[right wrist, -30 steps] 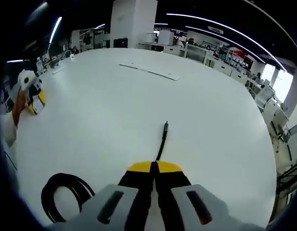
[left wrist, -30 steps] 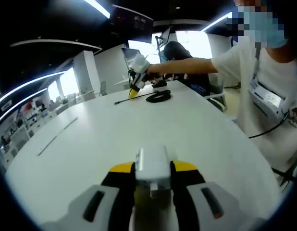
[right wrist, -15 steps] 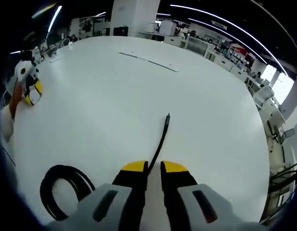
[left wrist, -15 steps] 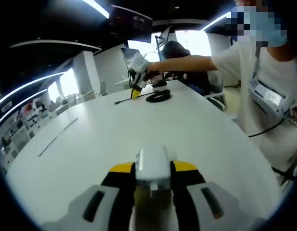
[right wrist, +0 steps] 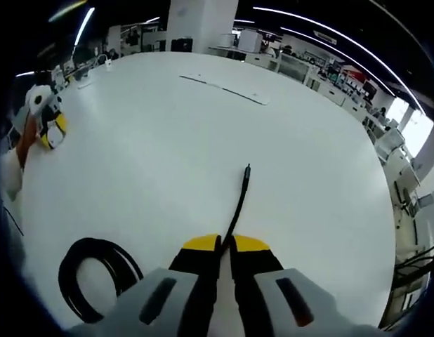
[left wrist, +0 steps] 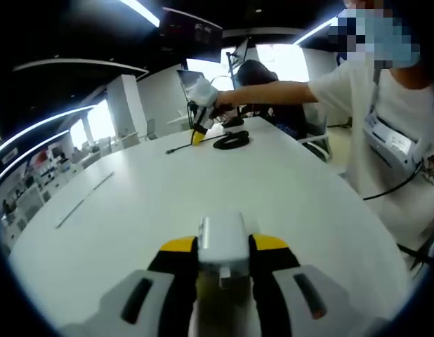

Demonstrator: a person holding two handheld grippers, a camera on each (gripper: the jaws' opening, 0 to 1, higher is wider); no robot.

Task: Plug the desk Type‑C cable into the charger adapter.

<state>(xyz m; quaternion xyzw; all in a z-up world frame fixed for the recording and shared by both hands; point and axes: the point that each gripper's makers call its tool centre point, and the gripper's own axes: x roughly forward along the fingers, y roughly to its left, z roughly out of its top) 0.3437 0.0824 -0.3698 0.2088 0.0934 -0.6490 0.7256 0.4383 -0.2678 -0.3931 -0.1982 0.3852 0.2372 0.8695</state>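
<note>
In the left gripper view, the left claw [left wrist: 223, 263] sits low over the white tabletop [left wrist: 133, 203], its yellow-tipped jaws closed against the sides of the charger adapter [left wrist: 223, 242], a smooth white block with rounded corners that stands upright between them. Across the tabletop, the person's bare forearm [left wrist: 273, 93] reaches out level from a white sleeve, the wrist bent down so the right claw [left wrist: 198, 132] points at the surface. Beside it lies the Type-C cable [left wrist: 231, 139], a thin black cord, part wound in a loose coil and part running straight. In the right gripper view, the right claw [right wrist: 225, 247] angles steeply down, its yellow tips drawn nearly together around the cable just behind the straight run; whether they truly pinch it I cannot tell. The cord runs forward to a small dark plug [right wrist: 246, 169] resting on the matte, glossy-lit tabletop, while the coil curls at lower left.
</note>
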